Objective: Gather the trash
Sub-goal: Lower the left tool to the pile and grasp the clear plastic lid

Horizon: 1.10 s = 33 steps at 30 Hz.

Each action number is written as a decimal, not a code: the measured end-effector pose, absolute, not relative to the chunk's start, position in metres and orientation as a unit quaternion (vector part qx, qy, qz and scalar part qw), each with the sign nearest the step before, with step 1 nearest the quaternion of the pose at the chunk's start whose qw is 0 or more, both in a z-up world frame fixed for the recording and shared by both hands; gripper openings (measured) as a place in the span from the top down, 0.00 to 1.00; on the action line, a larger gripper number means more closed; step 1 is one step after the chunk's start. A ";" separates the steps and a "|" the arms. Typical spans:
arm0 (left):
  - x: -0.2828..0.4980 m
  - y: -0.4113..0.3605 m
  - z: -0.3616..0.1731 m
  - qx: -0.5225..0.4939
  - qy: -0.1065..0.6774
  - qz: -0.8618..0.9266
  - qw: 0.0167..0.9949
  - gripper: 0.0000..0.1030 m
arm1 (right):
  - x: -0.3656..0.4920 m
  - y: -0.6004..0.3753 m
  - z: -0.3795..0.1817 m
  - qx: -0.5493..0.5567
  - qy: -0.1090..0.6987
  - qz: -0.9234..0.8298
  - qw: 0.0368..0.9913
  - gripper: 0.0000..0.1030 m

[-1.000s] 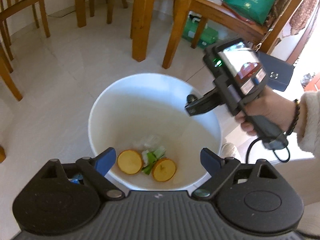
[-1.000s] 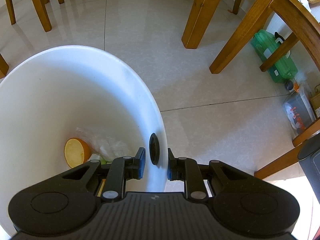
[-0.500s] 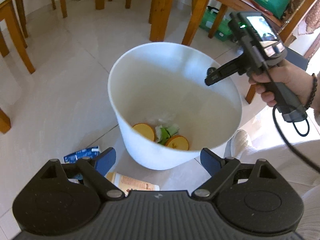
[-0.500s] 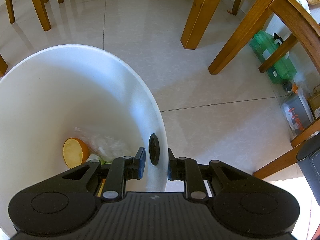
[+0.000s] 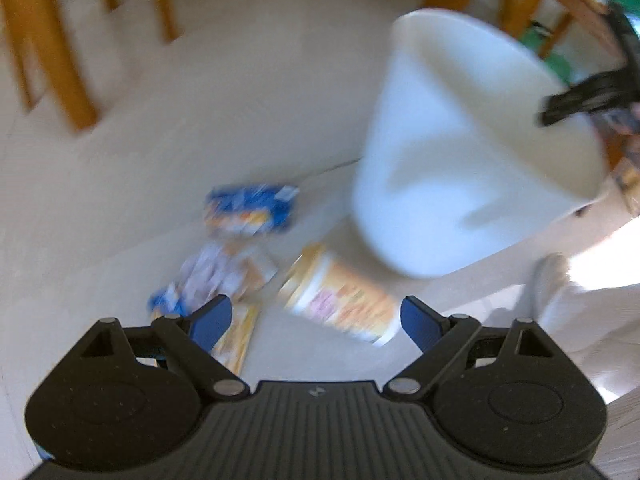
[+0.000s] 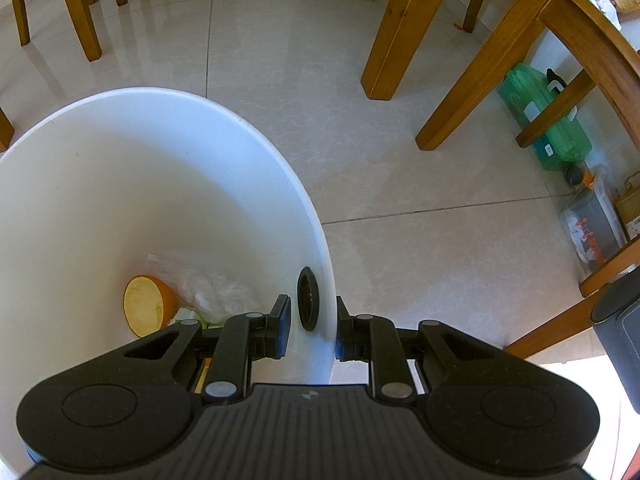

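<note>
The white bucket (image 6: 168, 184) holds an orange half (image 6: 148, 306) and clear plastic wrap (image 6: 216, 294). My right gripper (image 6: 310, 330) is shut on the bucket's rim, one finger inside and one outside the wall. In the blurred left wrist view the bucket (image 5: 460, 168) stands at the upper right, with the right gripper (image 5: 580, 100) at its rim. My left gripper (image 5: 316, 322) is open above the floor. Just beyond its fingers lies an orange and white cup (image 5: 340, 292) on its side. A blue wrapper (image 5: 250, 210) and a pale wrapper (image 5: 224, 272) lie to the left.
Wooden table and chair legs (image 6: 396, 28) stand on the tiled floor ahead. A green plastic container (image 6: 548, 120) and a clear bag (image 6: 592, 228) lie under the table at right. A dark bin (image 6: 620, 328) is at the right edge. A person's shoe (image 5: 556, 284) is near the bucket.
My left gripper has swung left and down from over the bucket to the trash on the floor, and its view is now blurred. My right gripper keeps its hold on the bucket's rim.
</note>
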<state>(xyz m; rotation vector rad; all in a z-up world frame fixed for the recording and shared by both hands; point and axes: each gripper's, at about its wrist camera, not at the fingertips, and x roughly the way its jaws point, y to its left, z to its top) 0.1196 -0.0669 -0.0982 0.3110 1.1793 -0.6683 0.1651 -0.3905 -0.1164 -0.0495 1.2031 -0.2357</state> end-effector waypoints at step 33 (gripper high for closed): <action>0.087 0.071 -0.269 0.063 0.596 -0.060 0.799 0.65 | 0.166 -0.386 -0.119 -0.036 0.565 -0.113 0.817 0.76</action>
